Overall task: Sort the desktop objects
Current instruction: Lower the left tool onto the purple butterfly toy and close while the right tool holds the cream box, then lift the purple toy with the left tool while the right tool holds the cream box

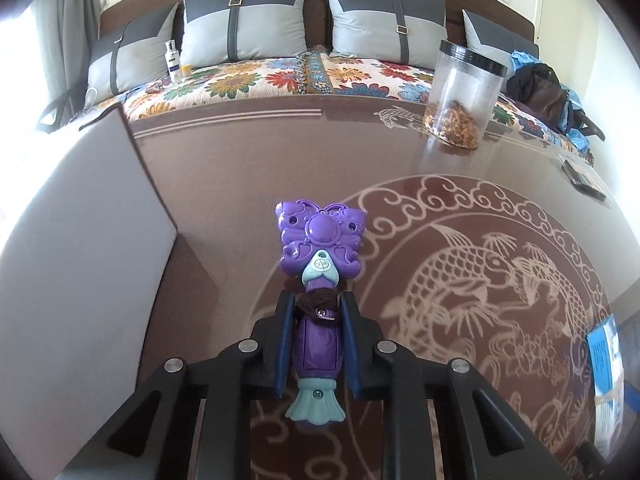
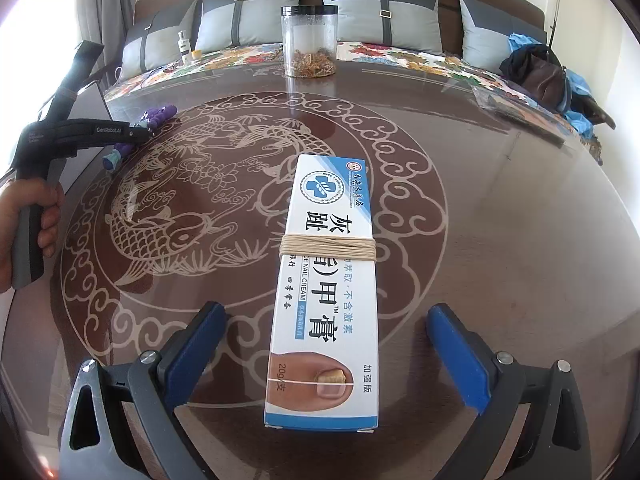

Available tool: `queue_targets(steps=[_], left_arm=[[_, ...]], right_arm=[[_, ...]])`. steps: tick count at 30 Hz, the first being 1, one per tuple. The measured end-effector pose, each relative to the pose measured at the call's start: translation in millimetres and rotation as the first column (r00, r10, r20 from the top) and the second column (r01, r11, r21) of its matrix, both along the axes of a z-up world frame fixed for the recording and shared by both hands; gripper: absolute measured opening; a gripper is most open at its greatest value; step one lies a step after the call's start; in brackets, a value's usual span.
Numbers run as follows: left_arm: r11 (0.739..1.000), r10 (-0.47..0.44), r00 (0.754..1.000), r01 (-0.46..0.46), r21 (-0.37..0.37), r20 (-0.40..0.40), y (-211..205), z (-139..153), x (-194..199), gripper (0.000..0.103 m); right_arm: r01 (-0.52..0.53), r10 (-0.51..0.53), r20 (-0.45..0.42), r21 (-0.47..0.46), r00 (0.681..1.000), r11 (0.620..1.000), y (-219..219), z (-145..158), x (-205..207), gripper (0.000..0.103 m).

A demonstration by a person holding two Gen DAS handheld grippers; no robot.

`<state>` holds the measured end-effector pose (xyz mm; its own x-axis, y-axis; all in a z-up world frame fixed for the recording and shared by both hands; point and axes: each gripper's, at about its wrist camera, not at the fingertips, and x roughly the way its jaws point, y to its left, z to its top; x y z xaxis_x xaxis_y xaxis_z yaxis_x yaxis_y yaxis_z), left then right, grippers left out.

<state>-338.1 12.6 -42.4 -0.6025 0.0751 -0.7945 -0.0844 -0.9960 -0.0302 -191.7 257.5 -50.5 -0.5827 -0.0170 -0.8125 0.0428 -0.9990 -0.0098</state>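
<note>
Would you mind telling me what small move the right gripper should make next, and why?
Probably close the right gripper on the nail cream box: its fingers stand open either side of the box, apart from it, while the left gripper already holds the purple toy wand.

both views ride low over the brown table (image 1: 248, 152), looking forward toward the bed's grey pillows (image 1: 236, 20). the left wrist view sits at the table's left part, close behind a purple butterfly toy (image 1: 320, 248), with the clear jar (image 1: 464, 96) far right of centre. the right wrist view sits further right, close over a nail cream box (image 2: 328, 280), the jar (image 2: 310, 40) nearly dead ahead. both share the jar, the pillows, the carp pattern, the toy (image 2: 154, 116) and the box (image 1: 606, 360).
</note>
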Motion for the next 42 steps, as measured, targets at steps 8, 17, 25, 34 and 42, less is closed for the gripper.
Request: queue_targets(steps=[8, 17, 25, 34, 42], left_arm=[[0.999, -0.034, 0.999, 0.035, 0.026, -0.025, 28, -1, 153, 0.022], [0.999, 0.043, 0.999, -0.044, -0.024, -0.009, 30, -3, 180, 0.062], [0.998, 0.044, 0.999, -0.044, -0.041, -0.013, 32, -5, 180, 0.065], [0.998, 0.043, 0.999, -0.044, -0.038, -0.012, 31, -4, 180, 0.066], [0.994, -0.098, 0.993, 0.100, -0.036, 0.060, 40, -5, 169, 0.083]], right_arm=[[0.000, 0.000, 0.000, -0.001, 1.000, 1.000, 0, 0, 0, 0.101], [0.002, -0.002, 0.000, -0.001, 1.000, 1.000, 0, 0, 0, 0.101], [0.003, -0.003, 0.000, 0.001, 1.000, 1.000, 0, 0, 0, 0.101], [0.003, -0.003, 0.000, 0.001, 1.000, 1.000, 0, 0, -1, 0.101], [-0.020, 0.020, 0.060, -0.001, 0.998, 1.000, 2, 0, -14, 0.103]])
